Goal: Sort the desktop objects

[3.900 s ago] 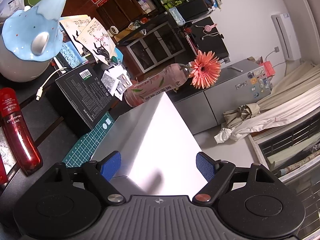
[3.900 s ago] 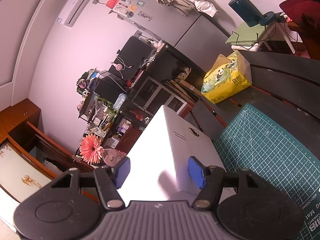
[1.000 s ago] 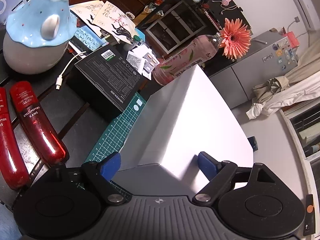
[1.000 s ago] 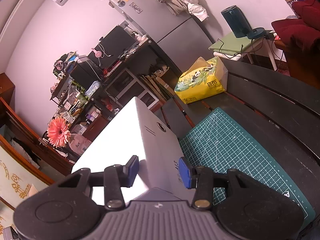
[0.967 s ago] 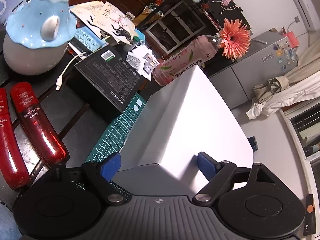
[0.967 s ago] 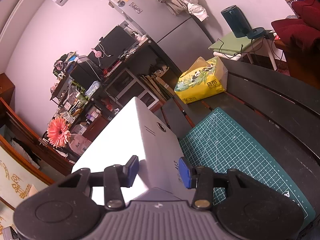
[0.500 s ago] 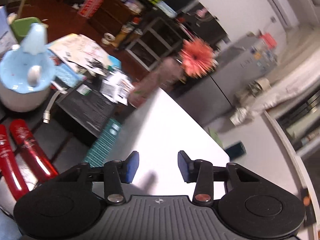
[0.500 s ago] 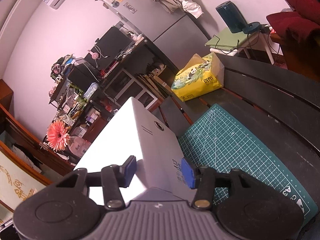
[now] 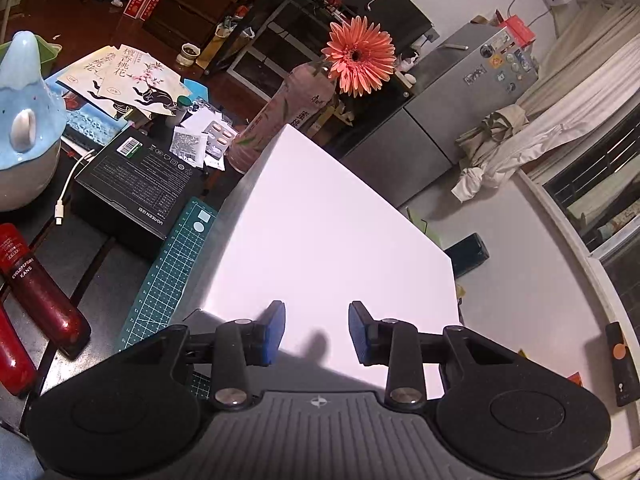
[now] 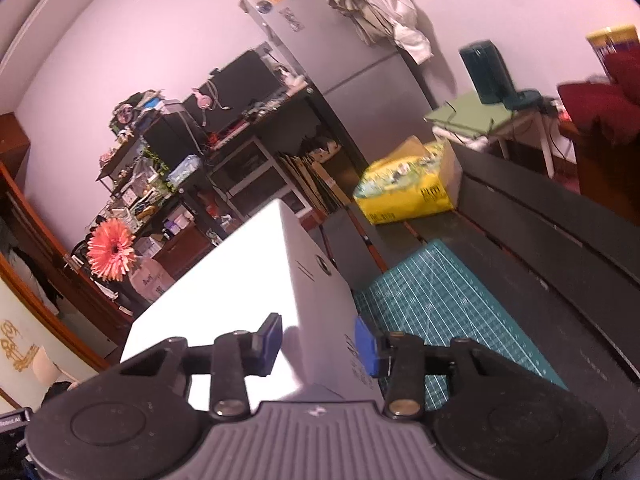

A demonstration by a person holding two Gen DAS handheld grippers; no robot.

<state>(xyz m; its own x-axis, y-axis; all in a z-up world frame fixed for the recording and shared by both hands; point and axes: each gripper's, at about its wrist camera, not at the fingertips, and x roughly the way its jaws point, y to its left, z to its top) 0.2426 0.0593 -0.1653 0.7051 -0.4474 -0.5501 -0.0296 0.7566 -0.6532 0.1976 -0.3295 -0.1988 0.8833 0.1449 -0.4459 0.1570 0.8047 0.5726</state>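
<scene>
Left wrist: dark slatted desk [image 9: 80, 248] w/ green mat [image 9: 168, 280], fridge [image 9: 460, 92] behind; both grippers' fingers closing, nothing gripped.

The left gripper [image 9: 316, 332] is above the top of the white box [image 9: 328, 232]; its jaws are closing and nothing is between the blue pads [image 9: 276, 330]. The box stands on a green mat [image 9: 168, 280]. To the left lie a black box [image 9: 132, 184] and two red bottles [image 9: 38, 288]. Behind is a pink bottle [image 9: 288, 116] with an orange flower [image 9: 358, 56].
</scene>
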